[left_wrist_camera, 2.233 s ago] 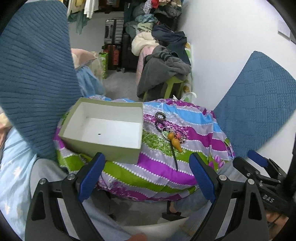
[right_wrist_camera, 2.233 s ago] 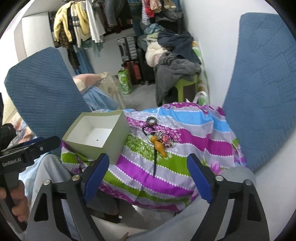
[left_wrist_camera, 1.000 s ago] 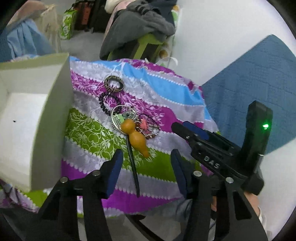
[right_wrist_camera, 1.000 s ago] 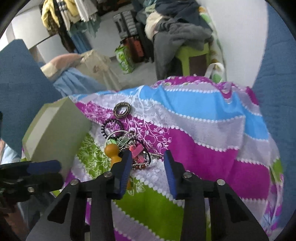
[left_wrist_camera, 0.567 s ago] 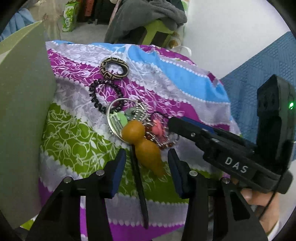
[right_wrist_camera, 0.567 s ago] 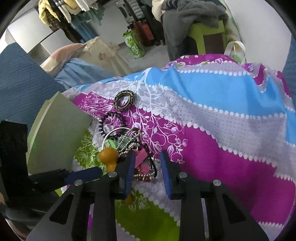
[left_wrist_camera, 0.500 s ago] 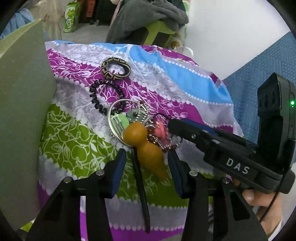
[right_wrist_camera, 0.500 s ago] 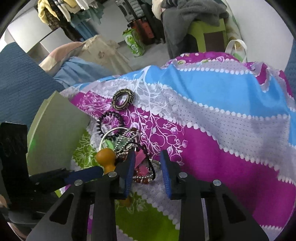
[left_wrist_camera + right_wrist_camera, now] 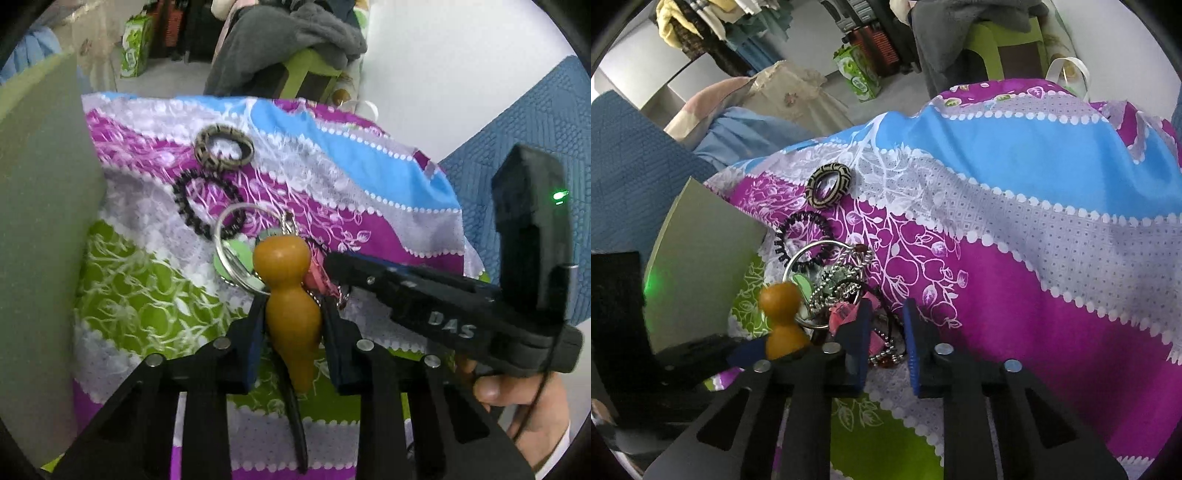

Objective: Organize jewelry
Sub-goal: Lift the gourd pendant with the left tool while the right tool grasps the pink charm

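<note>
Left gripper [image 9: 291, 325] jaws have just been closing and now pinch the orange gourd charm [image 9: 290, 299] between them; right gripper [image 9: 886, 332] jaws, just closing too, are nearly shut over the bead chain [image 9: 886, 350] in the tangle, firm grip unclear. We'd lift slowly and together, so the key ring [image 9: 236, 251] ahead of the left jaws doesn't drag the black coil tie [image 9: 203, 206] off the striped cloth [image 9: 1052, 258], then head for the green box [image 9: 40, 221] left of them.

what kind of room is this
Probably a bedroom or dressing corner at home: hanging clothes, a heap of garments on a green stool, and a bright striped bedsheet.
</note>
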Motion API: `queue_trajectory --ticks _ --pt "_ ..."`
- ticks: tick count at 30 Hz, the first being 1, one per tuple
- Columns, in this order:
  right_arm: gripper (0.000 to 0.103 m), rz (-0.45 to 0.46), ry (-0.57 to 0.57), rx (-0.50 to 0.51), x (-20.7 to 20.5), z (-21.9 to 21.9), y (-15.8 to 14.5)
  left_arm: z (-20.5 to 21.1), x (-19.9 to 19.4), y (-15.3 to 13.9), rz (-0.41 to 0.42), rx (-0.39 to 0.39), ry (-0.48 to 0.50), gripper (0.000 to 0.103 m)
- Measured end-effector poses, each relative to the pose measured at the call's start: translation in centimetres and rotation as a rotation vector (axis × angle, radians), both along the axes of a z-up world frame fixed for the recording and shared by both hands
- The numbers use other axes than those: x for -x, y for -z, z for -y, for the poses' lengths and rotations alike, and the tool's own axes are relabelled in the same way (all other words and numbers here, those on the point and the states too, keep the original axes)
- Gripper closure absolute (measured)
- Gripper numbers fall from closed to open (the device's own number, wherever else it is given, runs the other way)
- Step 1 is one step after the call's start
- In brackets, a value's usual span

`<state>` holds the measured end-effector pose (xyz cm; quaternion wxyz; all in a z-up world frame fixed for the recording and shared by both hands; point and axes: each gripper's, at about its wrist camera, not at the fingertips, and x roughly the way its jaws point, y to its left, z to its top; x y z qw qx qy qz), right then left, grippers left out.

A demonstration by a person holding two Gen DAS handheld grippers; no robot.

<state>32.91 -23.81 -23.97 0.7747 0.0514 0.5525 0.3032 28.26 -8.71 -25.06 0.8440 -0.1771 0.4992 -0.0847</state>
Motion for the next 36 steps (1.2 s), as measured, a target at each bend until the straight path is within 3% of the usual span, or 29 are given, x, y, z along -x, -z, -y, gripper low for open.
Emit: queue_trajectory --ticks 12,20,23,27,36 --pt "0.1 0.065 -0.058 -0.105 2.6 -0.1 -3.2 -2.7 3.5 -3.1 0.021 0.004 0.026 0.073" --pt "0.1 0.1 -0.012 -0.117 4.6 1.2 -5.3 -3.4 5.3 -4.5 0.039 0.001 0.042 0.073" --pt "0.096 0.124 0.054 -0.069 4.6 1.9 -5.3 -3.6 5.7 -5.3 0.054 -0.014 0.05 0.073" --pt "0.094 0.016 0.016 -0.062 3.6 0.9 -3.0 -3.8 5.9 -5.5 0.061 -0.011 0.048 0.073" --pt "0.079 0.11 -0.049 0.094 3.7 -2.4 -1.4 -4.7 6.3 -5.1 0.06 0.003 0.025 0.073"
